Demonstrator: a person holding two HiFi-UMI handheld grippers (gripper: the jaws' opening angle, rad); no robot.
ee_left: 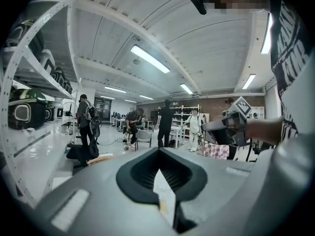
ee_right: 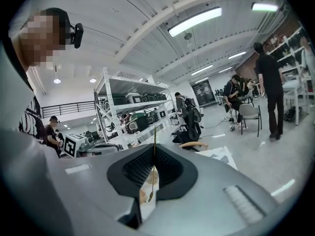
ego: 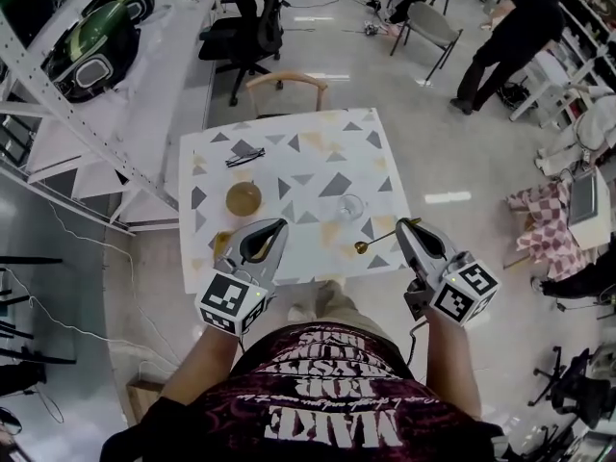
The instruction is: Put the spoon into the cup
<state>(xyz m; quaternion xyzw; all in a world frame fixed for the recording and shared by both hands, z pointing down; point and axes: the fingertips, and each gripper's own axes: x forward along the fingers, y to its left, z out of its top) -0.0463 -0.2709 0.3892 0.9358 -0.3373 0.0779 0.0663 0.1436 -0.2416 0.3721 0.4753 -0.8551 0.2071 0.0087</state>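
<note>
Head view gives us the table [ego: 289, 176], white with grey and tan triangles, and on it a clear glass cup [ego: 350, 206] near the right side and an amber vessel [ego: 243, 198] to its left, the two well apart. A small black object [ego: 244, 155] lies further back on the table, and a wooden chair [ego: 286, 85] stands at the far edge.

We see the right hand-held gripper [ego: 404, 224] pinched on the handle end of the gold spoon [ego: 385, 236]. The spoon reaches out leftward from its tips, with the bowl end near the table's front edge, just in front of the clear glass cup and to its right, not touching it (we cannot tell whether the bowl end rests on the table or hangs above it). Nothing of the spoon is inside the cup.

From the right hand-held gripper [ee_right: 154, 145] view, the jaws are drawn together on the thin spoon [ee_right: 153, 168], which runs along the slit between them.

The left hand-held gripper [ego: 279, 225] hovers over the table's front left part, below the amber vessel. Its own view shows the left hand-held gripper [ee_left: 158, 151] with jaws brought together and nothing between them.
</note>
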